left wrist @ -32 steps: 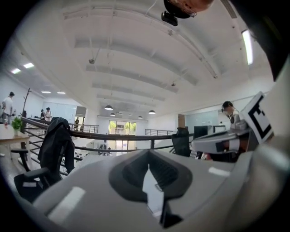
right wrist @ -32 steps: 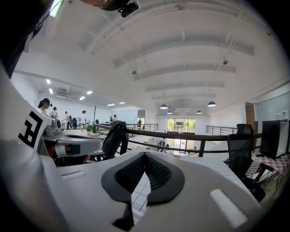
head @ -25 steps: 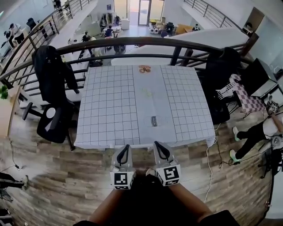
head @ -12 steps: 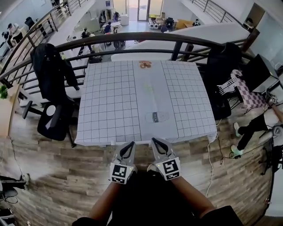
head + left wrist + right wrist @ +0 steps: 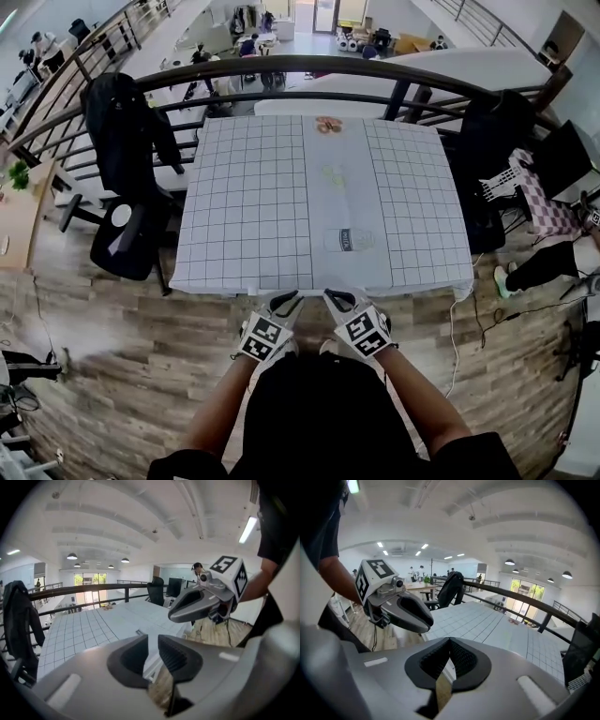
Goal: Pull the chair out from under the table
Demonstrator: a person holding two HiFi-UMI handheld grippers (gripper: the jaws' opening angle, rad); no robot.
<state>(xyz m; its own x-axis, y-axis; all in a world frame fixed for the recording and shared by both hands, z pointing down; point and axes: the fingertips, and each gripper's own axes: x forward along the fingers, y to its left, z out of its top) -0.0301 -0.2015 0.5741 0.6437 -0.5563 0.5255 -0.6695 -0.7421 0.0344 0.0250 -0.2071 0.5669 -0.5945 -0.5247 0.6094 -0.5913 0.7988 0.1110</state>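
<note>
1. Black chair point(image 5: 122, 239) stands beside the tabletop's point(image 5: 244, 206) left edge, not tucked in. None shows under the near edge (hidden beneath, I judge), so nothing is gripped or pulled yet.
2. At that near edge hover the left hand-held gripper point(image 5: 284, 302), jaws just opening to a narrow empty gap, and the right hand-held gripper point(image 5: 339, 296), closed on nothing.

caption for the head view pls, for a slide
Near edge of the checked table: left gripper, jaws just opening and empty, beside right gripper, shut; black chair at left.

All three views toward table point(image 5: 244, 216)
</note>
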